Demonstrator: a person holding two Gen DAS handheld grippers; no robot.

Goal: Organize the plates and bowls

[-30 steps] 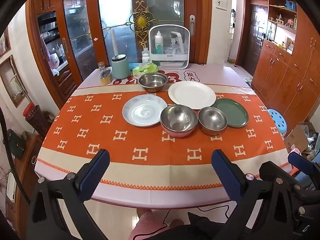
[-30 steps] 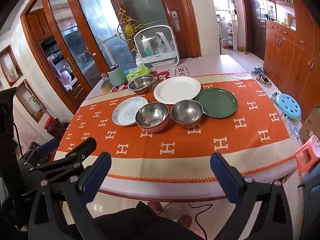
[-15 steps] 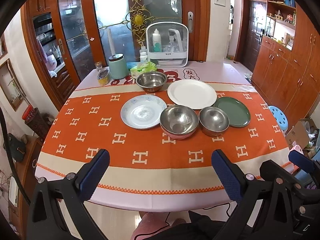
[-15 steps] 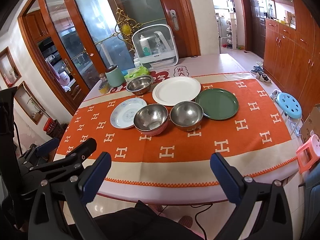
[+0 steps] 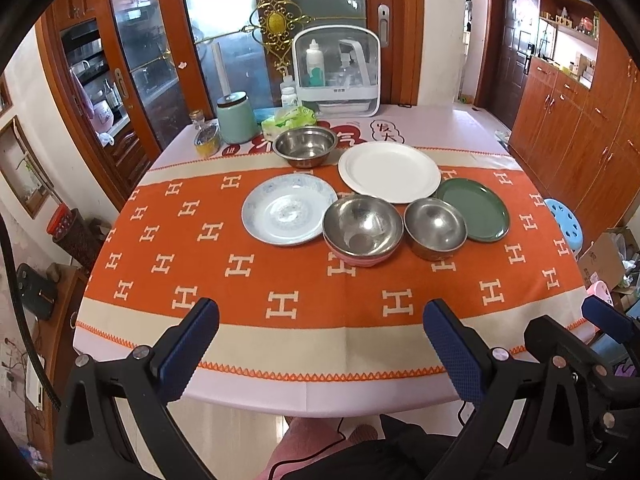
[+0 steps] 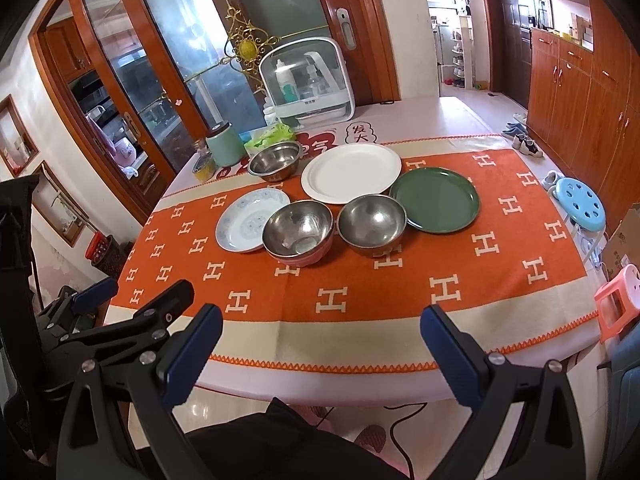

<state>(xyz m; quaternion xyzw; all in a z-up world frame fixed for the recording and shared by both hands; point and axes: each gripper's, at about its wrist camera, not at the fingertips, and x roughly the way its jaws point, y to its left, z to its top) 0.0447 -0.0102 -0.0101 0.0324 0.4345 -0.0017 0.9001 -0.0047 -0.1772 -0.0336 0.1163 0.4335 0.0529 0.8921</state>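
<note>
Two hand-held grippers face a table (image 5: 120, 344) spread with an orange cloth; nothing is gripped. From left to right along the near row lie a patterned plate (image 5: 289, 209), a steel bowl (image 5: 362, 224) seated in what looks like a pink bowl (image 5: 352, 258) whose rim shows beneath it, a second steel bowl (image 5: 435, 227), and a green plate (image 5: 474, 209). The first three touch or nearly touch; the second steel bowl overlaps the green plate's near edge in view. Behind them stand a third steel bowl (image 5: 305, 145) and, to its right, a white plate (image 5: 389, 171), whose rim reaches close to the green plate. The left gripper (image 5: 320, 340) is spread wide over the near table edge, well short of the dishes; the right gripper (image 6: 320, 340) is likewise spread wide and empty. The work appears to be at its start, with plates and bowls unsorted. A sound first move is probably to take a loose bowl by its rim, one finger inside and one outside, lift it clear of its neighbours, and lower it level into the nested pair. Thin steel rims may slip, so the grip should be deep and square.
</note>
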